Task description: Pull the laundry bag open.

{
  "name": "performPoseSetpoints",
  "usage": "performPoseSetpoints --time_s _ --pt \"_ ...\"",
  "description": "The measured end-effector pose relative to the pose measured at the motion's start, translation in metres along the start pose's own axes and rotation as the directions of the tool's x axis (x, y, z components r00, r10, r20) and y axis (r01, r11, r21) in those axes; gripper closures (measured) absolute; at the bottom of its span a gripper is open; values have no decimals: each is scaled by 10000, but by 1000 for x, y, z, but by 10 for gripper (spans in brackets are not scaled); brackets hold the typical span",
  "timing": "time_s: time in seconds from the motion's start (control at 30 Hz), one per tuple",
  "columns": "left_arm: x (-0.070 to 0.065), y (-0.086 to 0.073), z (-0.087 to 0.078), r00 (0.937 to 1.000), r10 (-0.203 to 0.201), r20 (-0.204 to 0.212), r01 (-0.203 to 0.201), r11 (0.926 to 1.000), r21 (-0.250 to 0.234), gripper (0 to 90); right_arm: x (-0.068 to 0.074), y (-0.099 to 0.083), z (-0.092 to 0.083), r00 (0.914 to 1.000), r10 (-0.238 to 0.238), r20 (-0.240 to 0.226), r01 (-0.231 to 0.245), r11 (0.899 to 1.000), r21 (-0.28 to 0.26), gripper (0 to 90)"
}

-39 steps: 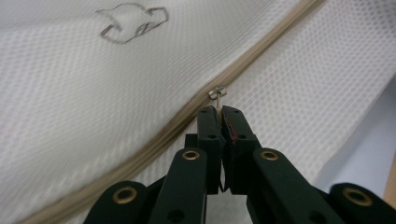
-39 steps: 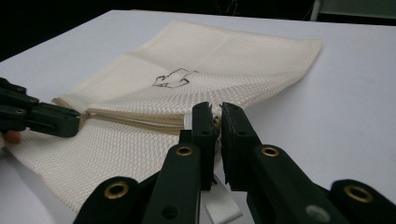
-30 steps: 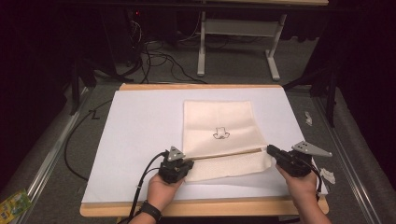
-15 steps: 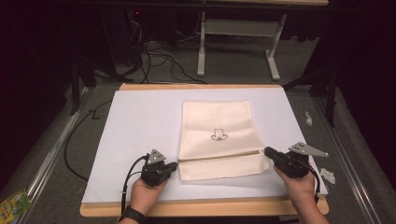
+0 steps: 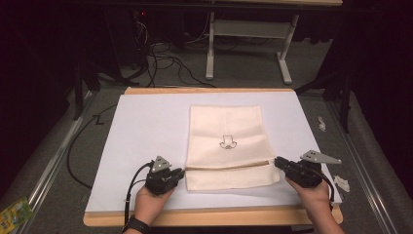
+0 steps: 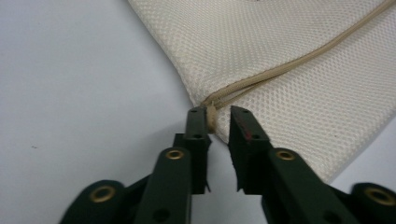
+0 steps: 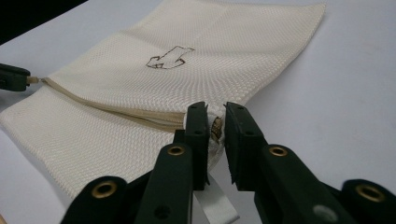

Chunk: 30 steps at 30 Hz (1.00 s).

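A cream mesh zip bag (image 5: 226, 131) with a small dark drawing lies flat on the white table cover (image 5: 146, 126). Its zipper (image 5: 229, 165) runs across near the front edge. My left gripper (image 5: 182, 171) sits at the zipper's left end. Its jaws (image 6: 217, 114) have just been opening; the zipper's end tab (image 6: 211, 116) lies between them against one jaw, unpinched. My right gripper (image 5: 276, 161) is at the zipper's right end. Its jaws (image 7: 215, 109) have also just been opening, with the brass slider (image 7: 216, 127) loose in the gap. The left gripper's tip (image 7: 14, 77) shows far off at the bag (image 7: 140, 84).
The table's wooden edge (image 5: 209, 217) runs close to both hands. Cables (image 5: 160, 53) and a white desk frame (image 5: 248, 34) stand on the floor behind. Paper scraps (image 5: 341, 183) lie at the right; a green packet (image 5: 14, 214) lies on the floor, lower left.
The left hand has slid left to the zipper's end. The zipper line, taut and lifted before, now lies flat on the bag. Both pairs of jaws have parted slightly.
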<state>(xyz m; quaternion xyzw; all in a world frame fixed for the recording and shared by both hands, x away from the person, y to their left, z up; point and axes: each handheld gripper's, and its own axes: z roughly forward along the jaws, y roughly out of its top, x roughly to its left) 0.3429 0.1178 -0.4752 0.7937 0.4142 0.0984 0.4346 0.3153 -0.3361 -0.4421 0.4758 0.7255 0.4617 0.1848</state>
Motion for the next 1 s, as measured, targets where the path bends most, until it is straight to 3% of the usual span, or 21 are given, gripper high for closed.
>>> performPoseSetpoints --time_s 0.2,0.37,0.43,0.5,0.57,0.63,0.7,0.77,0.9,1.0 --pt "7 2 -11 9996 -120 -242 105 9982 -597 552 -3 2 -4 10000 74 49 -73 9997 -231 613" --pt "19 2 -24 9957 96 -917 -207 9925 -1209 444 -15 2 -14 9964 136 833 -68 9967 -811 430" --pt "26 1 -29 9889 290 -1458 -499 9886 -1418 398 -23 0 -16 9915 92 1301 32 9955 -945 368" --pt "37 -1 -35 9765 370 -2124 -683 9875 -1423 346 -34 -3 -16 9861 91 1659 80 9947 -1024 311" --pt "52 -5 -39 9567 168 -2905 -535 9915 -1187 268 -42 -8 -14 9809 166 1937 25 9952 -980 268" --pt "68 -11 -43 9479 -429 -3157 51 9928 -1196 216 -48 -13 -9 9738 126 2271 60 9967 -810 247" --pt "77 -14 -48 9458 -802 -3148 408 9907 -1299 186 -49 -13 -6 9711 55 2384 108 9977 -673 240" --pt "77 -13 -50 9440 -851 -3188 400 9886 -1455 177 -47 -12 -4 9700 -51 2432 234 9971 -727 241" --pt "72 -11 -49 9494 -678 -3066 246 9895 -1424 162 -46 -10 -3 9702 -50 2424 249 9966 -790 232" --pt "69 -9 -50 9491 -569 -3099 136 9900 -1401 148 -47 -8 -5 9677 166 2515 89 9950 -996 169"
